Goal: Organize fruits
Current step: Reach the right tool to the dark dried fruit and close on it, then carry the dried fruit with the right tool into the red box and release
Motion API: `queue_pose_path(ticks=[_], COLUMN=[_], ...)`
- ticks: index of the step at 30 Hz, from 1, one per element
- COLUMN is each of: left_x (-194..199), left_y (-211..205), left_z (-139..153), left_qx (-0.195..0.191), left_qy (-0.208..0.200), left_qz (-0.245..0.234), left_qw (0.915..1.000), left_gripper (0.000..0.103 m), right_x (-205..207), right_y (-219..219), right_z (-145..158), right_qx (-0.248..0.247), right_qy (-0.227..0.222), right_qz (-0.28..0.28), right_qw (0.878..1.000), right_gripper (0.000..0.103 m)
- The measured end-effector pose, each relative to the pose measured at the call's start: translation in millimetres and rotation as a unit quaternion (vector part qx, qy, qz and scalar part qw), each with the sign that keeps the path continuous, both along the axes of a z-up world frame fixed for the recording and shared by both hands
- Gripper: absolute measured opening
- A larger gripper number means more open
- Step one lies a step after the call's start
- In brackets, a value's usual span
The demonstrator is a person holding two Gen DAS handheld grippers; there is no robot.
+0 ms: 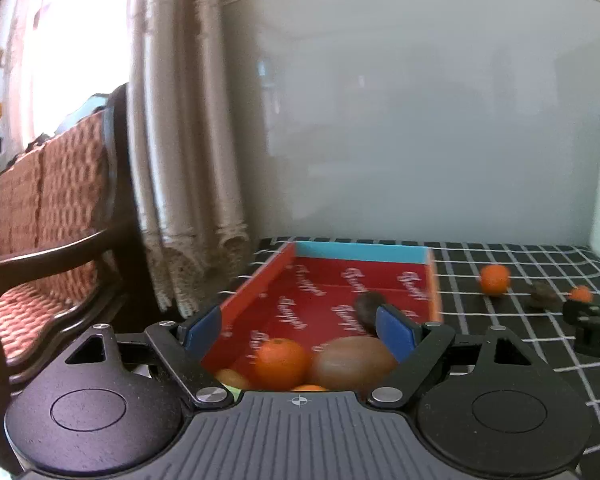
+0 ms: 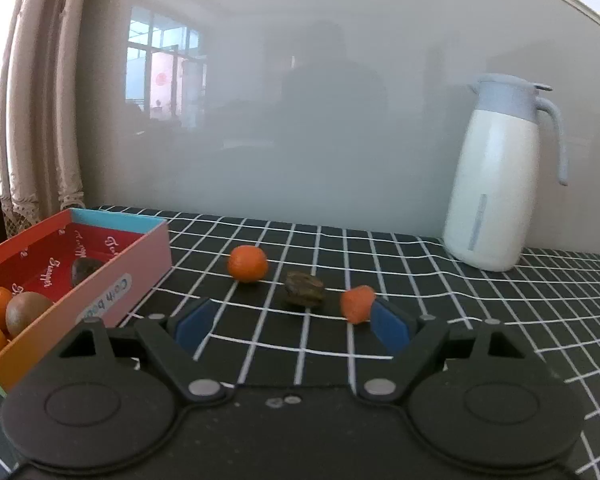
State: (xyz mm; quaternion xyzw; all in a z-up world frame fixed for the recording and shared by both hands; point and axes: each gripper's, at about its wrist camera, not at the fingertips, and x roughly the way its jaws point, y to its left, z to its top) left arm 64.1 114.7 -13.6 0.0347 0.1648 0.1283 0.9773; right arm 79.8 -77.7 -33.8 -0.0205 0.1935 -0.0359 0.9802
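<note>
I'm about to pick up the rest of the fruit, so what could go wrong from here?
1. The small orange piece lies right beside one pad of the open right claw; a slight drift could nudge it away.
2. The round orange sits loose on the checked cloth and may roll if clipped.
3. The left claw hangs open over the red box, close above the kiwi; dropping lower could bruise it.

A white thermos jug [image 2: 496, 184] stands on the black checked tablecloth [image 2: 500, 320]; a cushioned wooden chair [image 1: 56, 216] sits beside lace-edged curtains [image 1: 188, 140].
</note>
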Motion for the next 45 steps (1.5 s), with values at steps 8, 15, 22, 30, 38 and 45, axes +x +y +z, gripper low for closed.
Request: queue_pose_path(ticks=[8, 15, 22, 30, 38, 45], left_x=[15, 22, 27, 33, 37, 34], left_y=[32, 48, 55, 66, 80, 85], left_z=[-2, -1, -1, -4, -7, -5], left_qx=[-0.015, -0.027, -0.036, -0.043, -0.056, -0.069], left_qy=[0.007, 0.001, -0.001, 0.007, 0.019, 0.017], left_qz=[0.043, 0.055, 0.062, 0.077, 0.089, 0.088], left_qw=[0.999, 0.9982, 0.9974, 0.9961, 0.9943, 0.9936], left_gripper=[0.084, 0.088, 0.088, 0.088, 0.088, 0.088], right_x=[37, 60, 85, 108, 112, 89], right_y=[5, 0, -8, -21, -28, -15], right_z=[-4, -10, -20, -27, -28, -11], right_qx=[0.008, 0.003, 0.023, 0.053, 0.061, 0.041], right_qy=[0.003, 0.013, 0.05, 0.086, 0.096, 0.065], right_qz=[0.0, -0.005, -0.01, -0.028, -0.036, -0.023], right_qw=[1.0, 1.0, 0.998, 0.994, 0.993, 0.997], right_gripper=[0.084, 0.082, 0.069, 0.058, 0.037, 0.037])
